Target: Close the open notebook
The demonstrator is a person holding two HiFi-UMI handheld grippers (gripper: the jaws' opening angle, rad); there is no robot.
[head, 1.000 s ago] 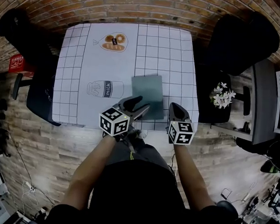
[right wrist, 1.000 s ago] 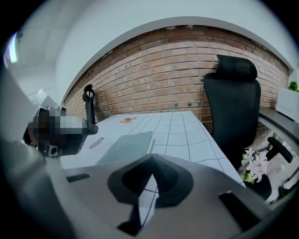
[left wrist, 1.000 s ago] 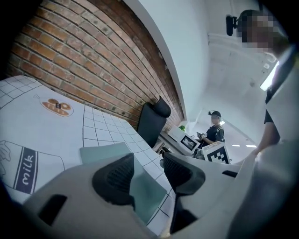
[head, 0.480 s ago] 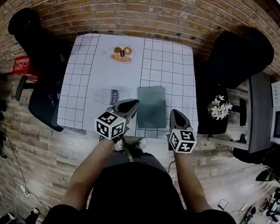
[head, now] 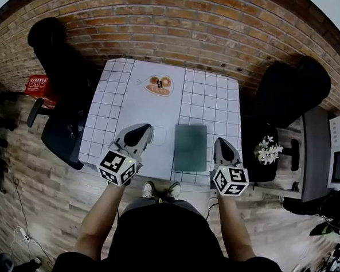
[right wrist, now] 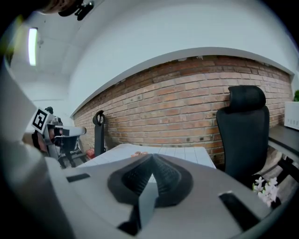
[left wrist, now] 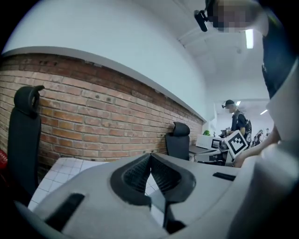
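The dark teal notebook (head: 190, 147) lies closed and flat on the white grid tablecloth (head: 212, 100), near the table's front edge. My left gripper (head: 140, 131) hovers to the left of it, apart from it. Its jaws have just closed, meet tip to tip in the left gripper view (left wrist: 150, 156), and hold nothing. My right gripper (head: 223, 144) hangs just right of the notebook, over the table's right front corner. It is shut and empty too (right wrist: 152, 158). Neither gripper view shows the notebook; both look level over the table toward the brick wall.
Black chairs stand at the table's left (head: 65, 68) and right (head: 288, 88). A side shelf with white flowers (head: 268, 150) is at the right, a red crate (head: 38, 87) at the left. A bread picture (head: 159, 85) is printed on the cloth. A person (left wrist: 238, 122) stands far off.
Both grippers have risen. The left one has drawn left, away from the notebook's near left corner, and its open jaws have shut. The notebook has stayed closed.
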